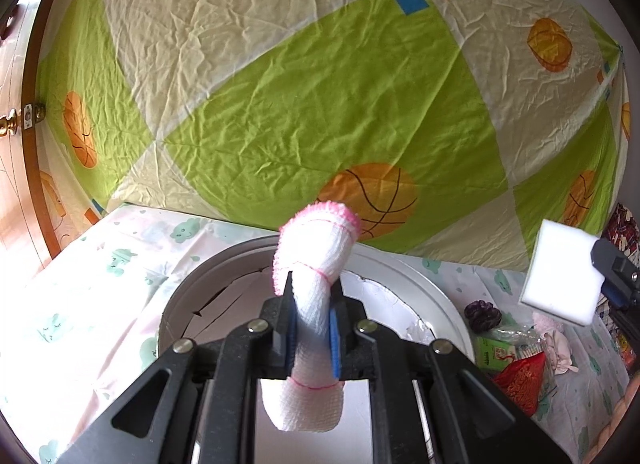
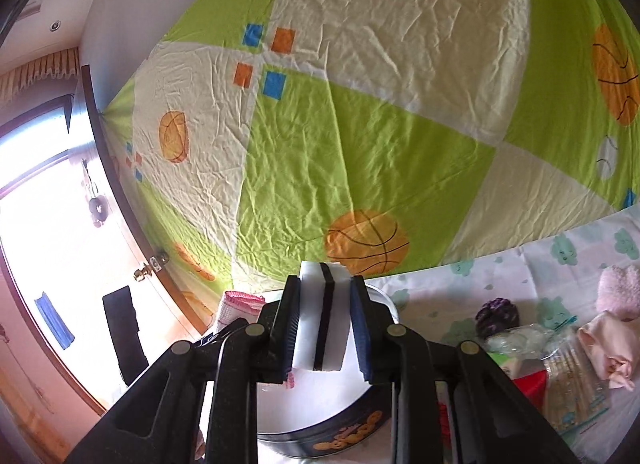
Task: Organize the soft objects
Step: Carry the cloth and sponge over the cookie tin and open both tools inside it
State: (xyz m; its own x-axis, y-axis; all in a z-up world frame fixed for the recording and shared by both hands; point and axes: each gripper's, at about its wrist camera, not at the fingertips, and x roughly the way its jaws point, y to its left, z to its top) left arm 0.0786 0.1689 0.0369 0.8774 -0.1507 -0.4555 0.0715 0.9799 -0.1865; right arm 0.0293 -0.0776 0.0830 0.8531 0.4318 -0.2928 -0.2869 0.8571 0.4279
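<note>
Pinching a rolled white cloth with pink stitched edging (image 1: pixel 316 304), the left gripper (image 1: pixel 313 328) has its jaws fully closed on the roll's middle, so that one end curls up past the fingertips and the other hangs out below the jaws. It is held above a round tin (image 1: pixel 436 296) with a pale inside, which sits on a bedsheet printed with little green clouds (image 1: pixel 120 288).

The right gripper (image 2: pixel 325 328) is clamped on a white sponge block with a dark band through its middle (image 2: pixel 322 324); the blue pads (image 2: pixel 360 336) press on both of its white faces. From the left wrist view that sponge shows as a white slab off to the right, held up in the air clear of the tin's rim.

In the right wrist view the tin's outside is dark blue with orange figures (image 2: pixel 348 432), and it lies directly below the sponge. The cloth roll shows just left of that gripper.

To the right of the tin, on the sheet, lies a small heap: a dark purple knitted thing (image 2: pixel 498 314), a pale pink cloth (image 2: pixel 608 348), a fluffy pink piece (image 2: pixel 618 290), some clear plastic wrapping (image 2: pixel 568 380) and a red pouch (image 1: pixel 520 380).

Behind everything hangs a crumpled green and cream sheet with orange basketballs (image 1: pixel 300 104).
</note>
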